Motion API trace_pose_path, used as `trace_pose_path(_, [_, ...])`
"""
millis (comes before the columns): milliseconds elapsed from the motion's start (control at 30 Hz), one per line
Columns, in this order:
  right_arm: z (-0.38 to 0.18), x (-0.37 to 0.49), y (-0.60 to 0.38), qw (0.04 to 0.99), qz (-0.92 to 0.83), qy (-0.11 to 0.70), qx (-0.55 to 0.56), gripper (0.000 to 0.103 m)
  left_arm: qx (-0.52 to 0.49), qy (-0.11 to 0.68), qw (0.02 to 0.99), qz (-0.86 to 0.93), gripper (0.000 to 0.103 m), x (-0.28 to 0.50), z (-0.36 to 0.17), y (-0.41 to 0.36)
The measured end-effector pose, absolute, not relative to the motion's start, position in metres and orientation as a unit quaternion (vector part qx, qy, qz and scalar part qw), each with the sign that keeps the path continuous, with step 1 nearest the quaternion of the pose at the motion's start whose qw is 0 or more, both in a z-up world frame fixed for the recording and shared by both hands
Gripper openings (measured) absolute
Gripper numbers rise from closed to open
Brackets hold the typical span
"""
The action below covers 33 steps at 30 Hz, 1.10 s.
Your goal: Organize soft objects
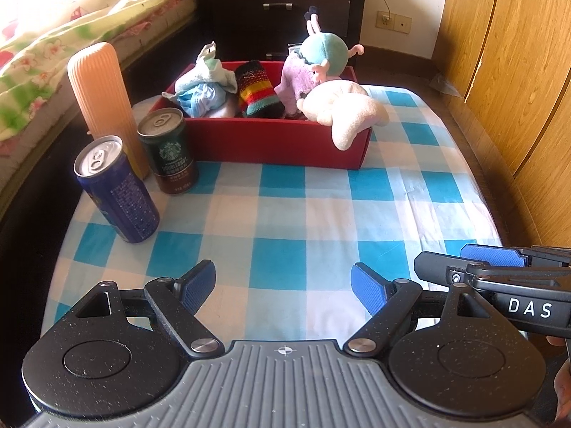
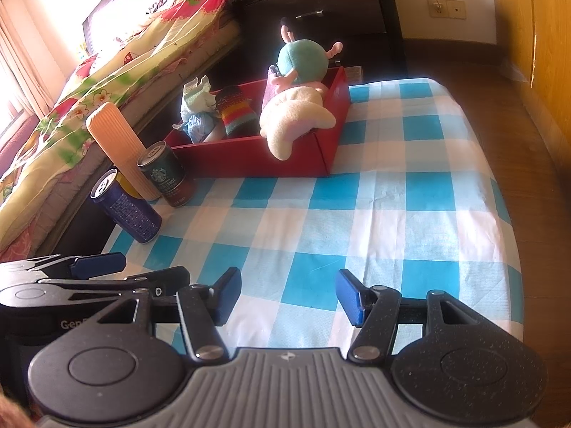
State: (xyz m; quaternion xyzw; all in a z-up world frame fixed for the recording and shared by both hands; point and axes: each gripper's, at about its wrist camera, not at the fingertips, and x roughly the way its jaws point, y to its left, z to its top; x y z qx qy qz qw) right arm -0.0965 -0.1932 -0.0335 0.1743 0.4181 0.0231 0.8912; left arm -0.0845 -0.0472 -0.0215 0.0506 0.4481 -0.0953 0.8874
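A red box (image 1: 257, 146) (image 2: 249, 158) stands at the far side of the checked table. It holds a pale blue-white cloth bundle (image 1: 203, 85) (image 2: 196, 114), a rolled striped sock (image 1: 258, 89) (image 2: 237, 110), a green-headed doll (image 1: 321, 57) (image 2: 303, 59) and a cream plush toy (image 1: 342, 110) (image 2: 296, 117) that hangs over the front rim. My left gripper (image 1: 283, 287) is open and empty above the near table edge. My right gripper (image 2: 289, 296) is open and empty beside it, to its right.
On the table's left stand a blue can (image 1: 117, 192) (image 2: 125, 210), a Starbucks can (image 1: 167, 149) (image 2: 166, 174) and a tall orange ribbed bottle (image 1: 103, 92) (image 2: 117, 146). A bed (image 2: 89, 100) lies left, a dark nightstand (image 1: 282, 10) behind, wooden cabinets (image 1: 506, 53) right.
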Motion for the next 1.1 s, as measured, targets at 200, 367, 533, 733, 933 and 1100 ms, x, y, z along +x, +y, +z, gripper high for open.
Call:
trace_pose_path(200, [-0.0335,-0.0971,-0.1923,0.892,0.022,0.416,0.175,0.036,0.052,0.442,0.89,-0.097,0.081,-0.0857,-0.0214,-0.0472])
trace_pose_path(367, [-0.0322,-0.0978,-0.1931,0.893,0.024,0.414,0.177,0.036,0.049,0.435,0.894,-0.099,0.081,-0.087,-0.0201,-0.046])
trace_pose_path(533, [-0.0309,-0.0991,-0.1941,0.895,0.019,0.408,0.179,0.041,0.047,0.425,0.899,-0.099,0.081,-0.0883,-0.0162,-0.0457])
trace_pose_path(733, [-0.0289,-0.0998,-0.1943,0.896,0.021,0.407,0.175,0.041,0.037,0.441,0.89,-0.114,0.075,-0.0868,-0.0178,-0.0455])
trace_pose_path(933, [-0.0282,-0.1009,-0.1947,0.898,0.021,0.404,0.175,0.041,0.035,0.442,0.889,-0.114,0.078,-0.086,-0.0174,-0.045])
trace_pose_path(1100, [-0.0291,-0.1003,-0.1949,0.898,0.019,0.404,0.176,0.041,0.03,0.444,0.889,-0.11,0.081,-0.0838,-0.0186,-0.0431])
